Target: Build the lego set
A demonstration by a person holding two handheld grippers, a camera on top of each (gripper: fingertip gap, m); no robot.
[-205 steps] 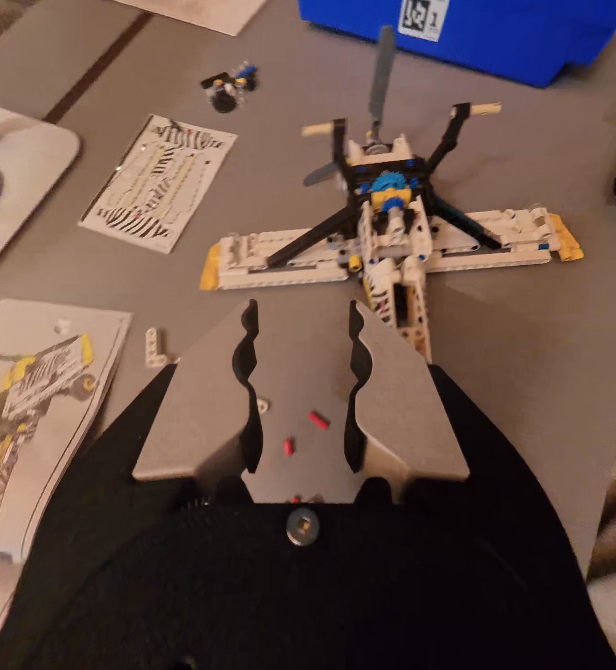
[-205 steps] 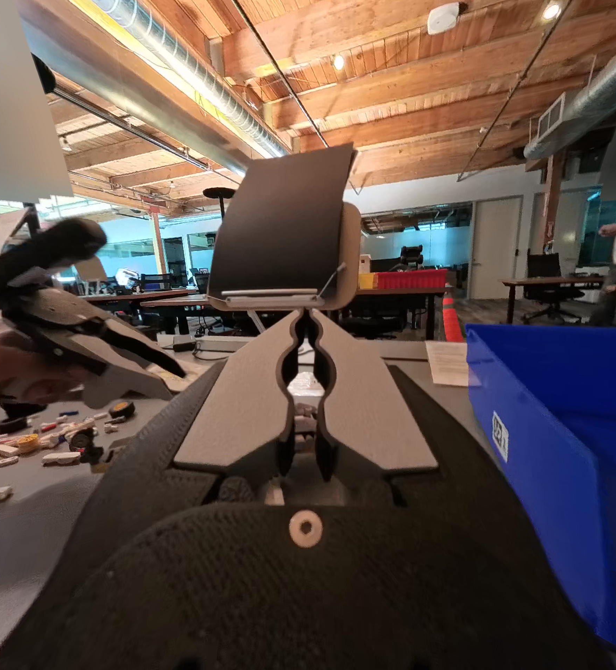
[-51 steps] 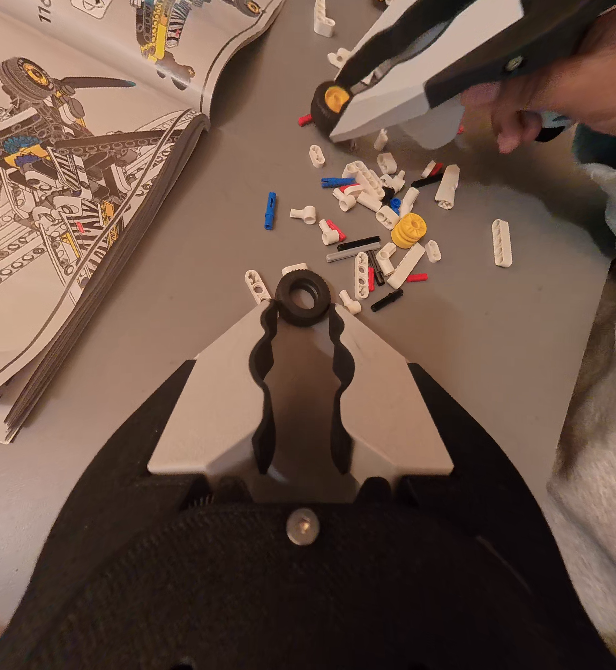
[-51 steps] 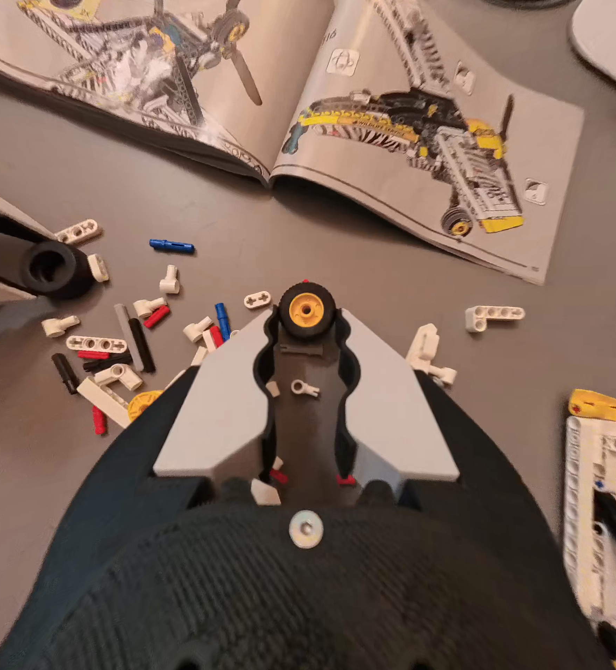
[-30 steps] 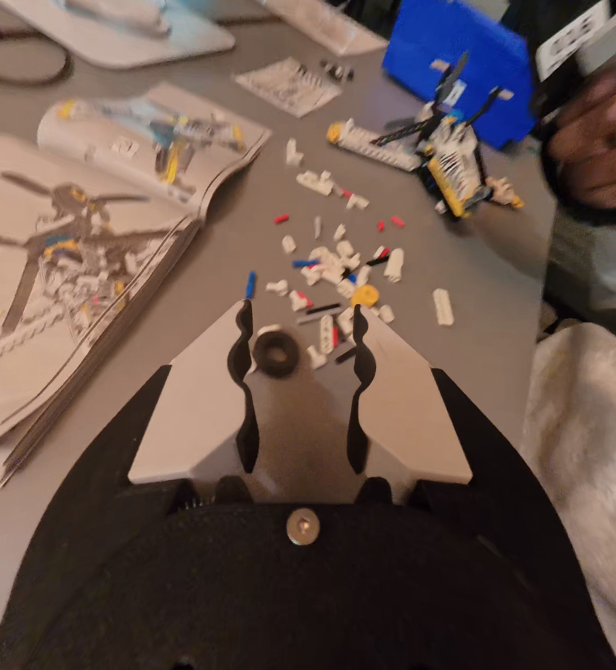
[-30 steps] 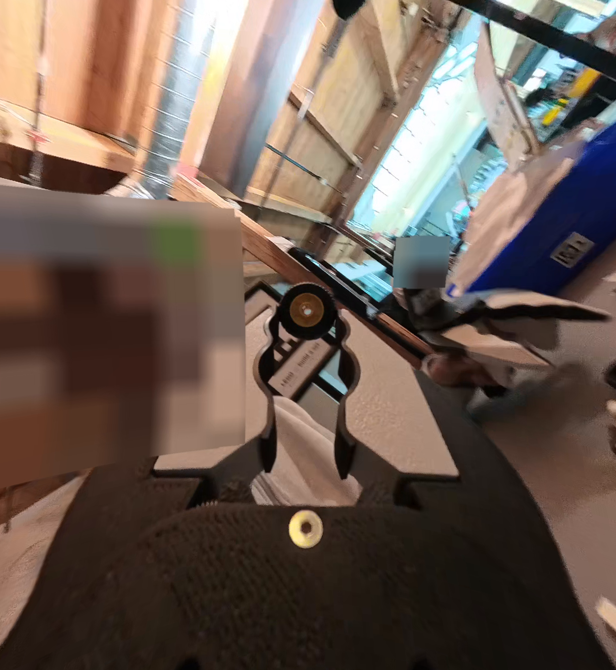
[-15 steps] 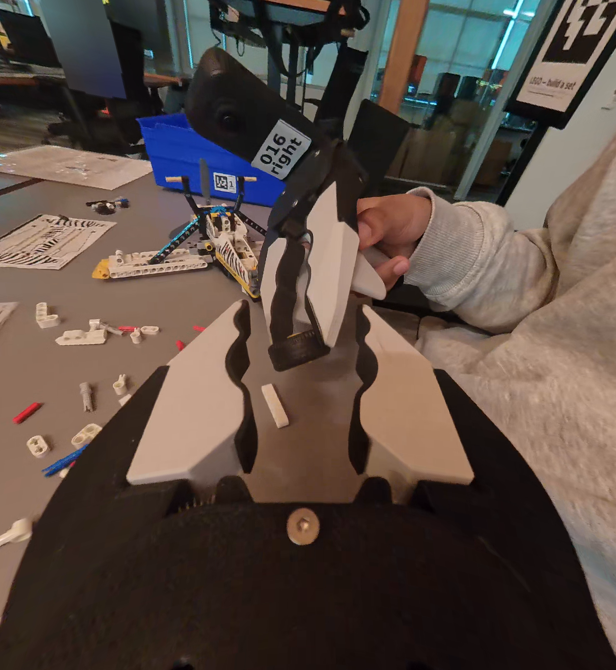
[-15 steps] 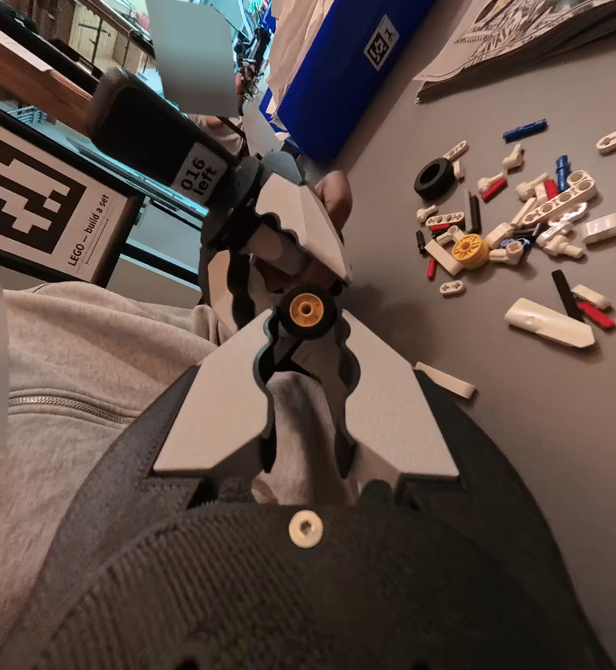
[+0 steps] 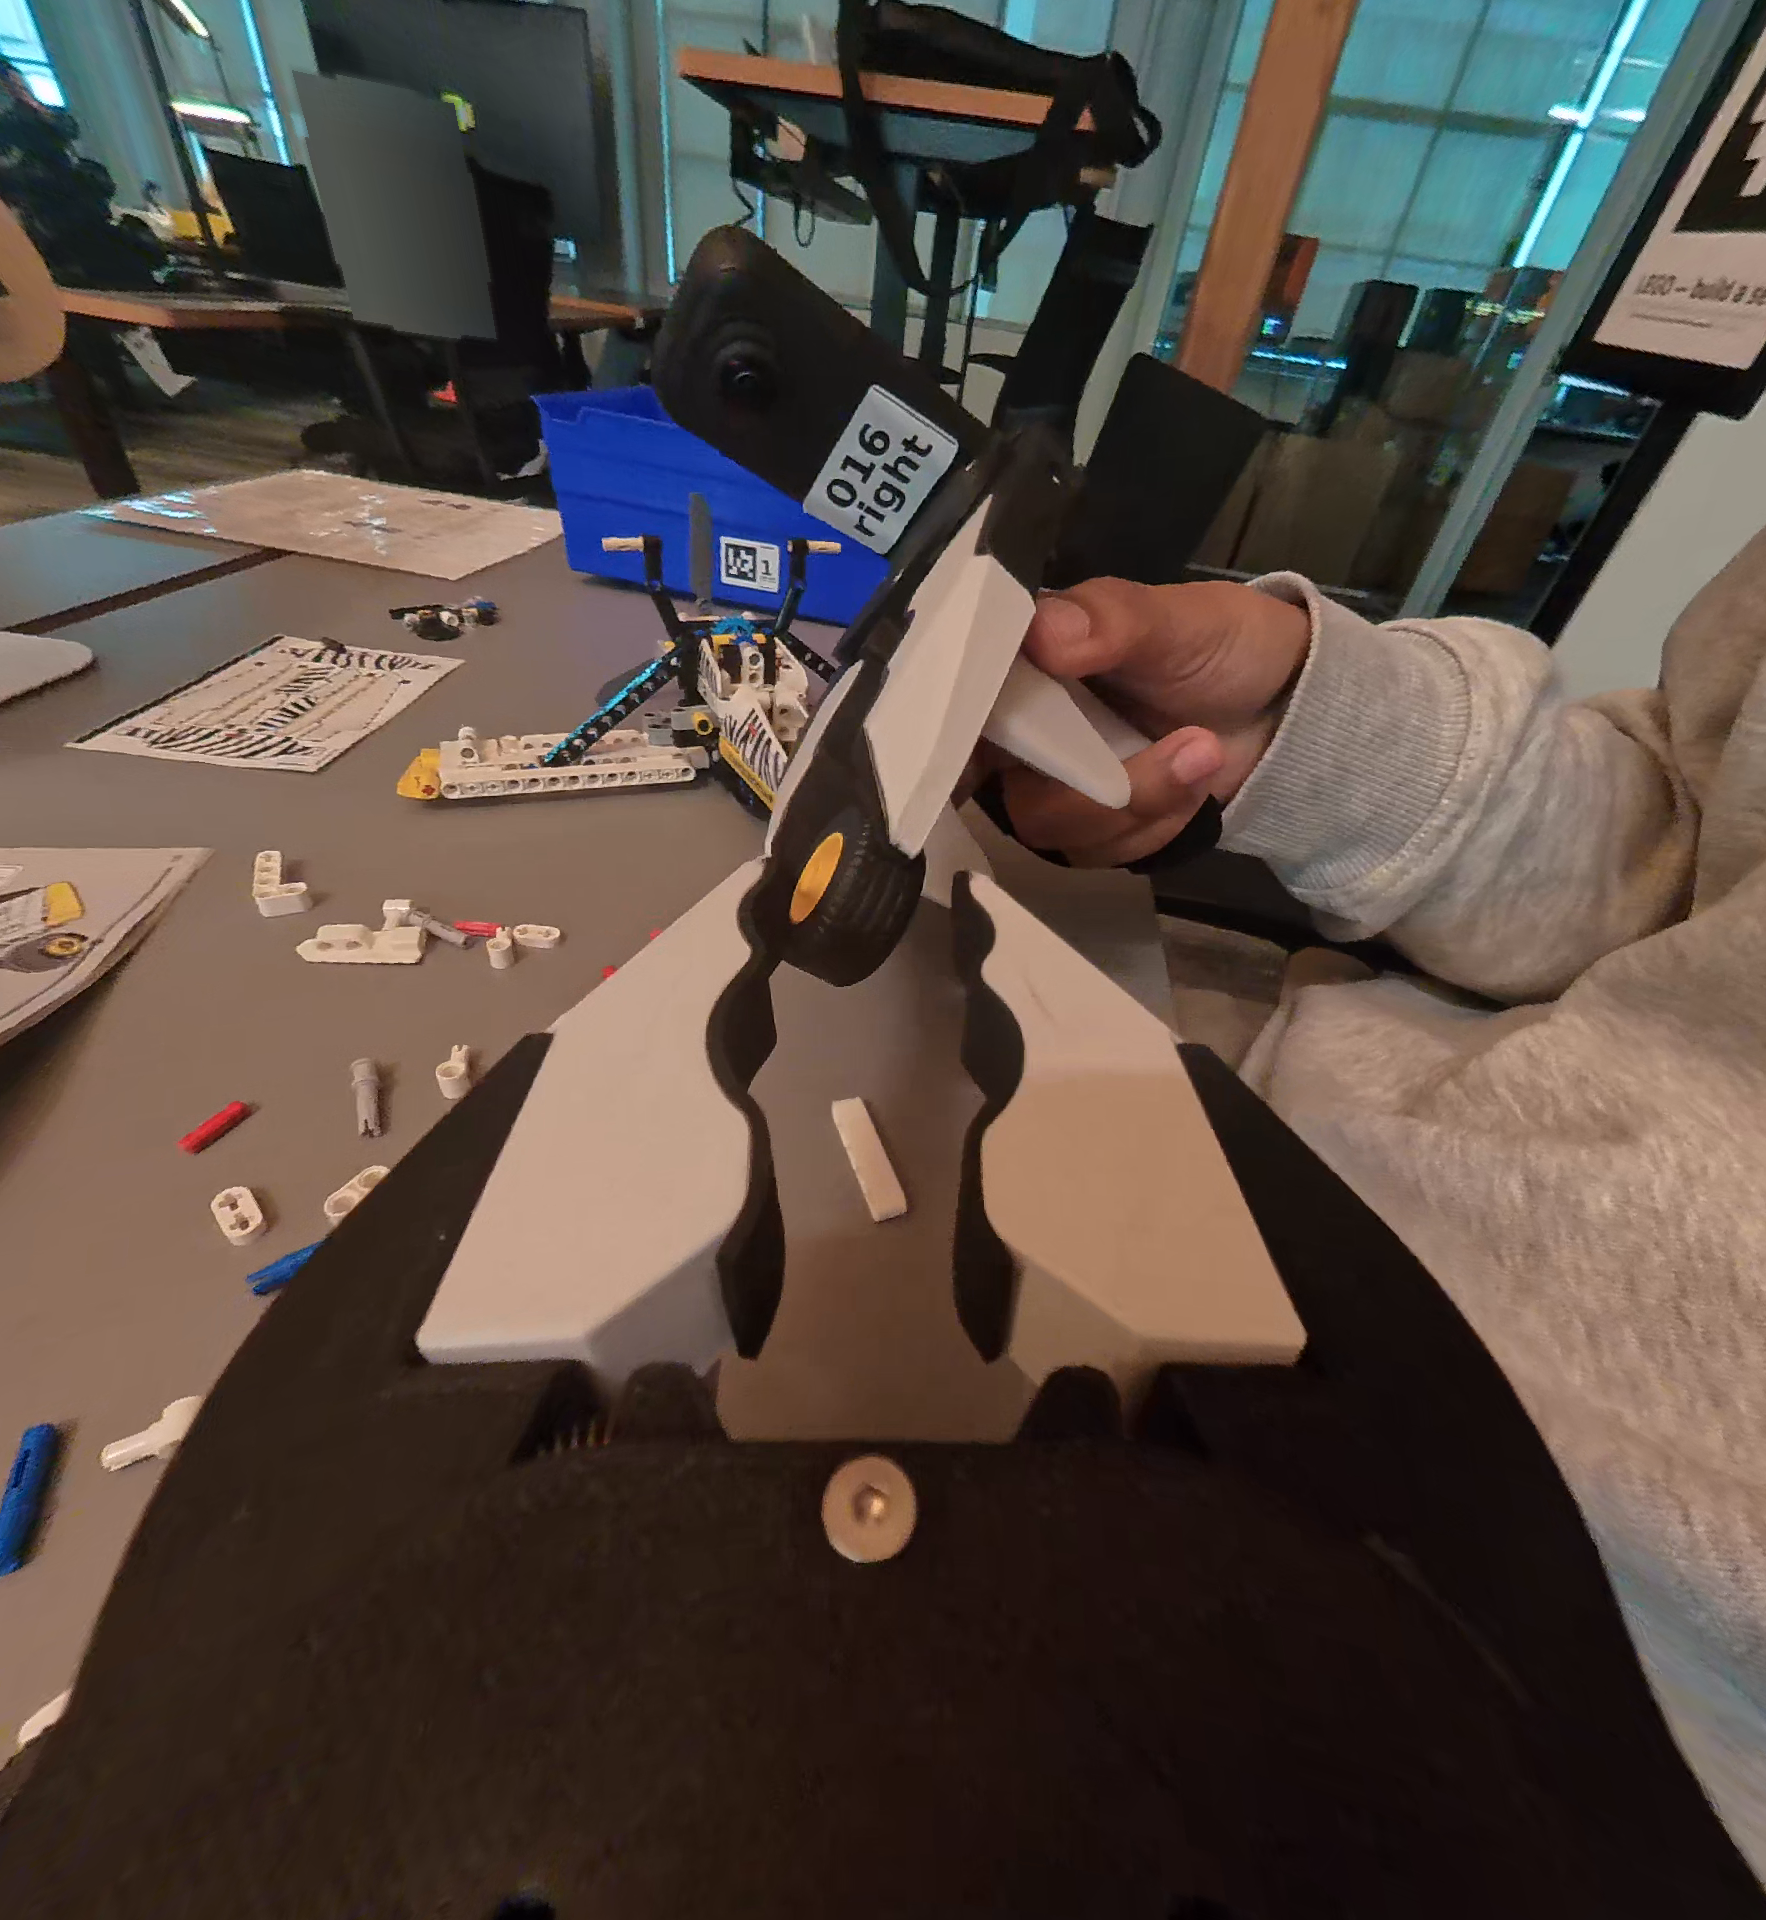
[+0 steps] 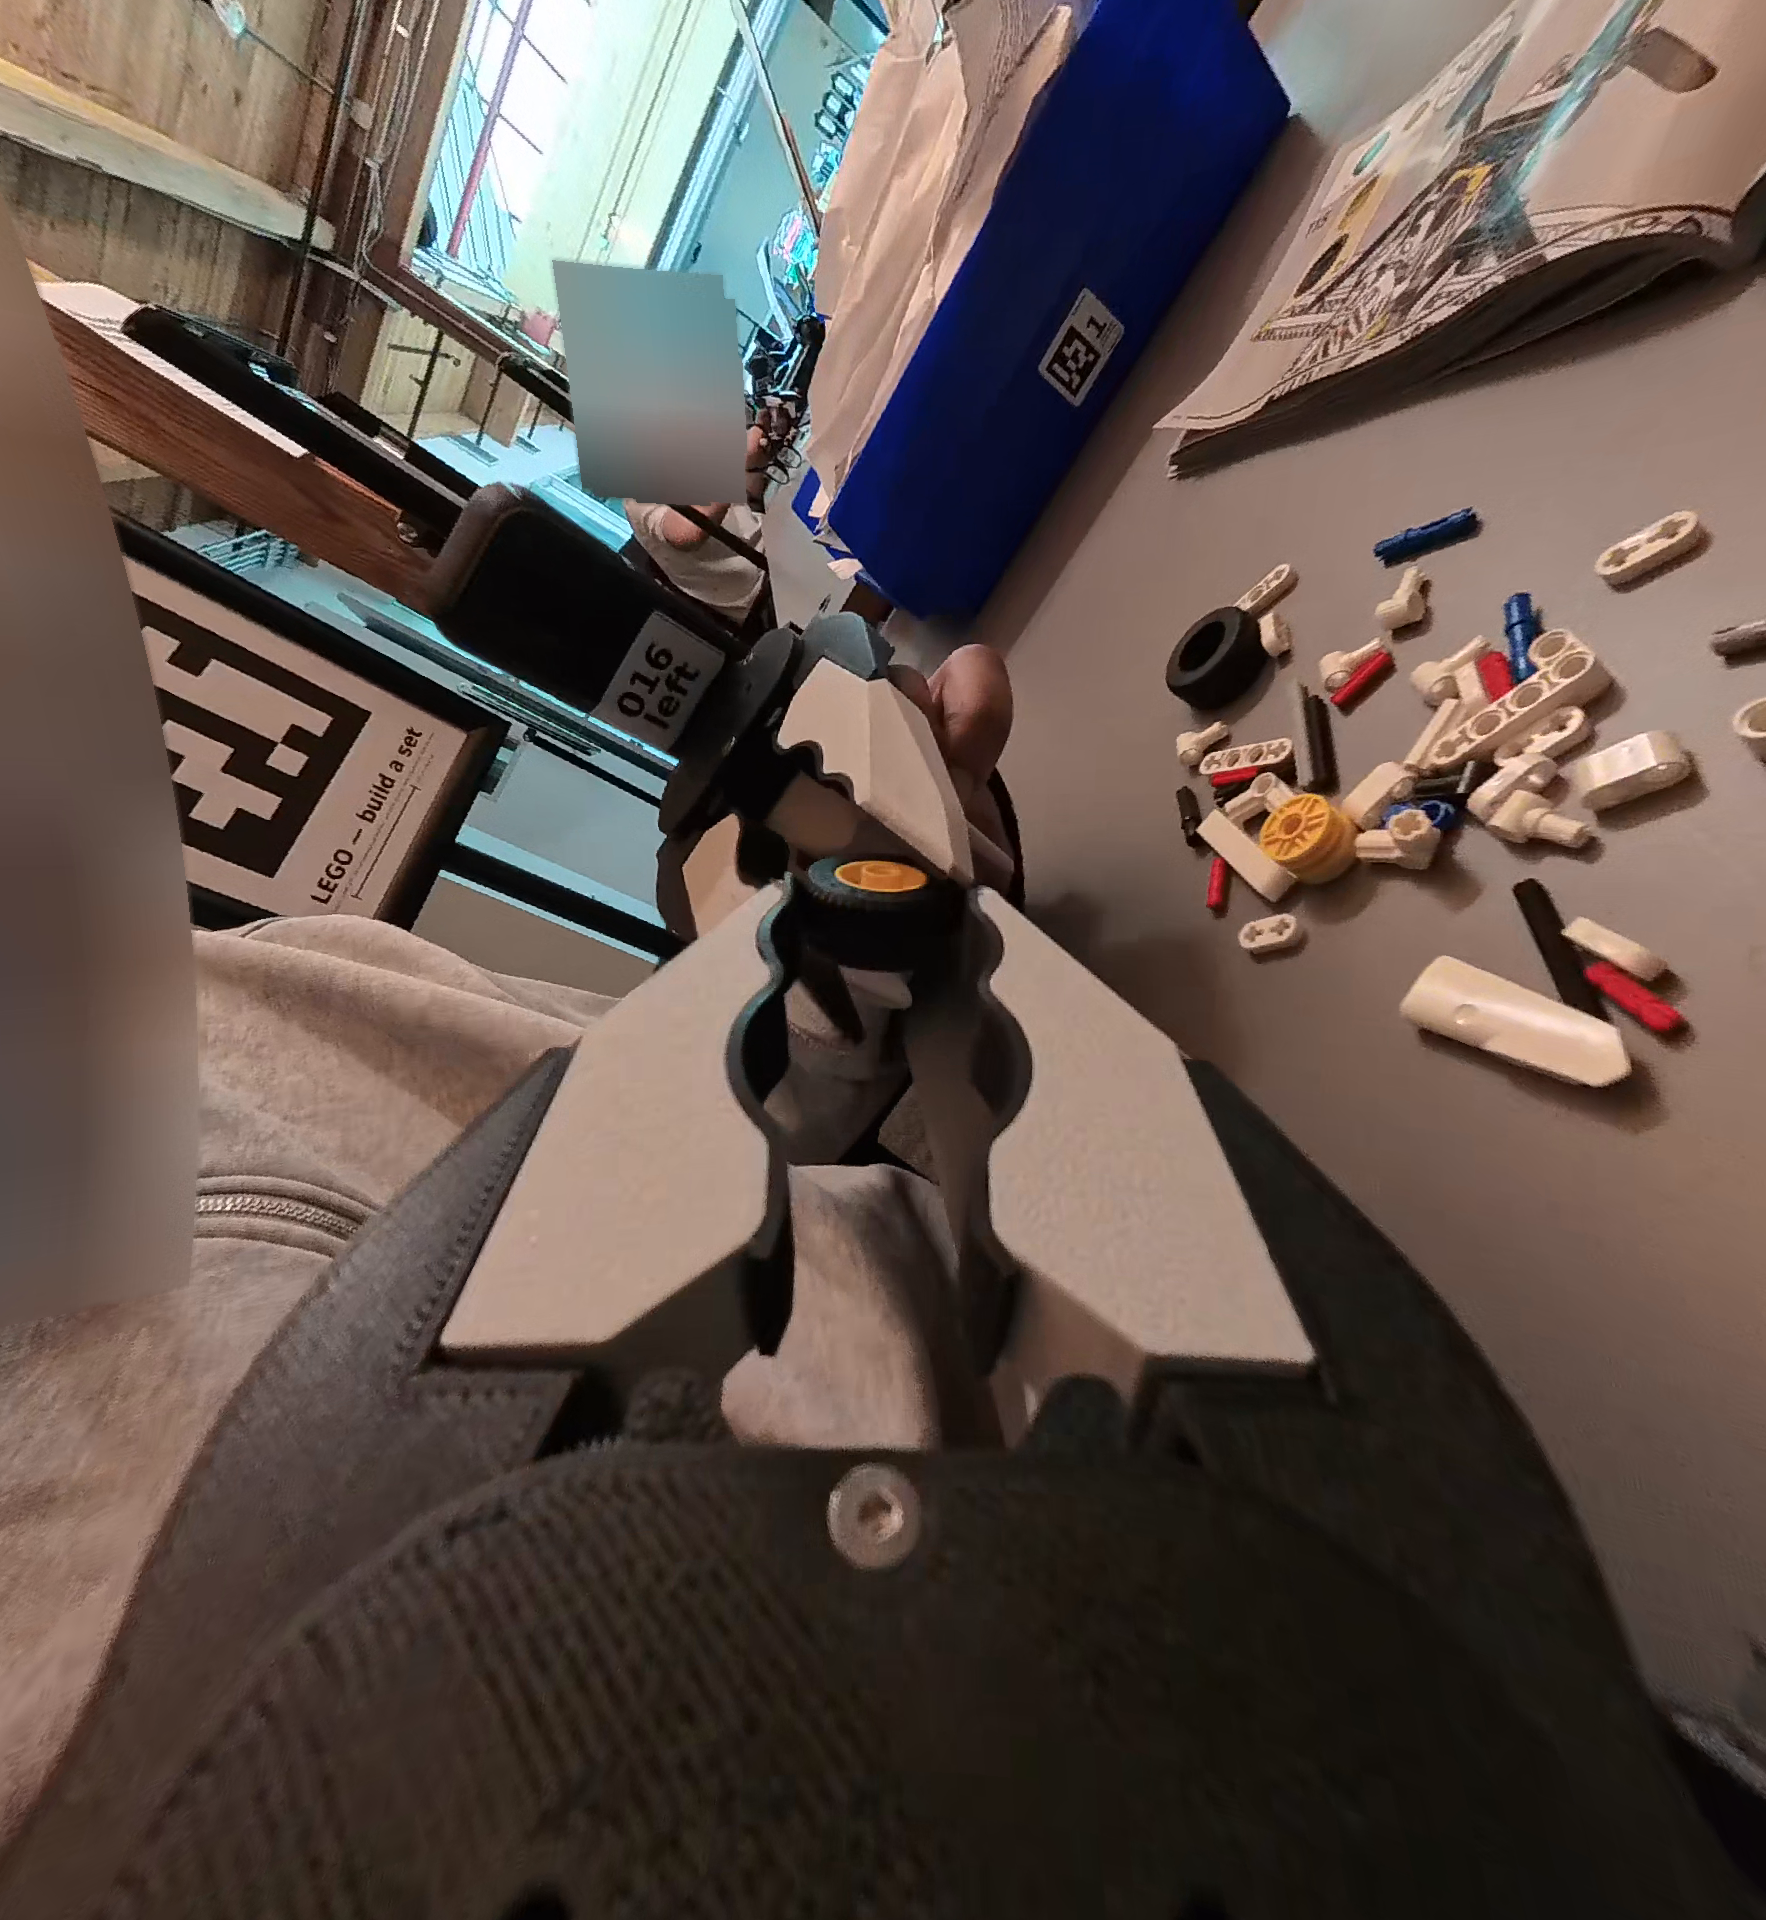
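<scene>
Nearest the person, the two tools meet above the table edge. The right gripper [image 10: 874,914] is clamped on a small wheel [image 10: 871,902], a black tyre on a yellow hub, pinched at the very tips. The left gripper [image 9: 858,904] stands with its jaws spread wide and grips nothing; the wheel [image 9: 843,906] sits at its tips, close against the left finger, contact uncertain. A hand [image 9: 1149,717] in a grey sleeve [image 9: 1409,790] holds the right tool.

On the grey table [image 9: 131,1039] below the open jaws lies a short white beam [image 9: 868,1158]. Beyond it, loose parts are scattered: a bare black tyre [image 10: 1217,657], a yellow hub [image 10: 1305,836], a white curved panel [image 10: 1513,1020], plus red, blue and white pins.

Farther out stands the part-built aircraft model [image 9: 692,717], white with yellow wing tips and striped panels. To the side lie an open instruction booklet [image 10: 1481,197] and a sticker sheet [image 9: 266,701]. A blue bin [image 9: 650,488] sits behind the model.
</scene>
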